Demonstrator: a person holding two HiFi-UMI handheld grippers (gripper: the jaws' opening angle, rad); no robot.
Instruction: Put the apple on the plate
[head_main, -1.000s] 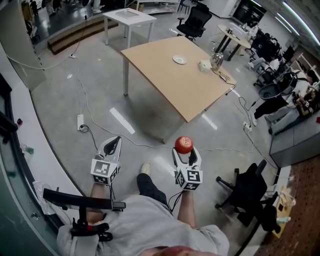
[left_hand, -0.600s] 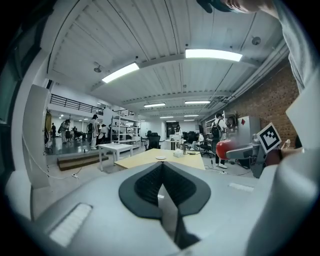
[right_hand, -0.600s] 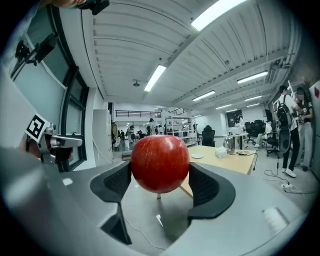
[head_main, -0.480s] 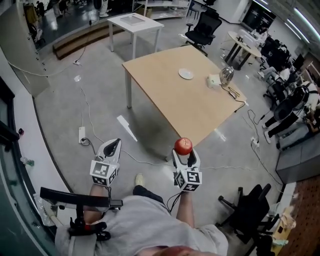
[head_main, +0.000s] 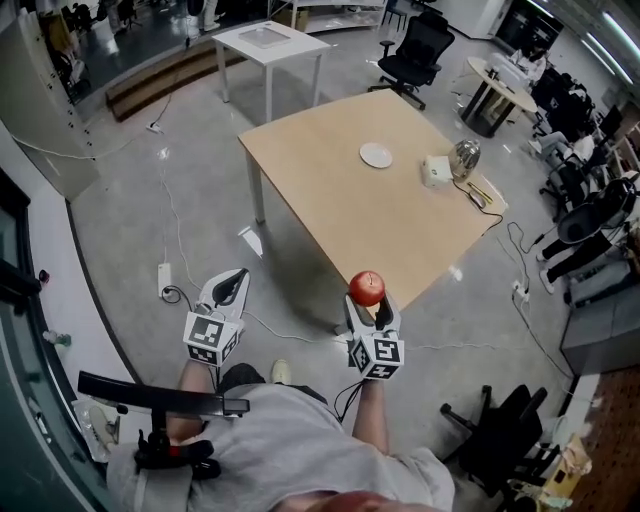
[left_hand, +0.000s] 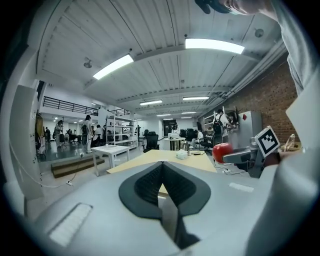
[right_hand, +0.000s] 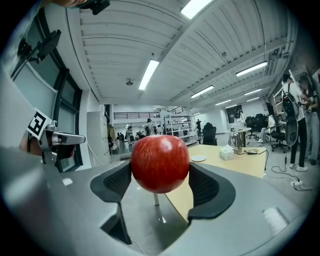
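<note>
Table (head_main: 340, 195) and plate (head_main: 377, 154) nearer than before; apple (head_main: 367, 287) tight in right hand-held gripper (head_main: 368, 302), left hand-held gripper (head_main: 236, 277) closed, empty.

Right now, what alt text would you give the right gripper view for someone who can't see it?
A red apple is clamped between the right gripper's two dark jaws, mid-picture. Beyond it stands a wooden table with a small white plate, in a large hall.

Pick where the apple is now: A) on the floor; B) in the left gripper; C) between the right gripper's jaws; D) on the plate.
C: the apple sits clamped in the right gripper, well short of the plate on the table.
</note>
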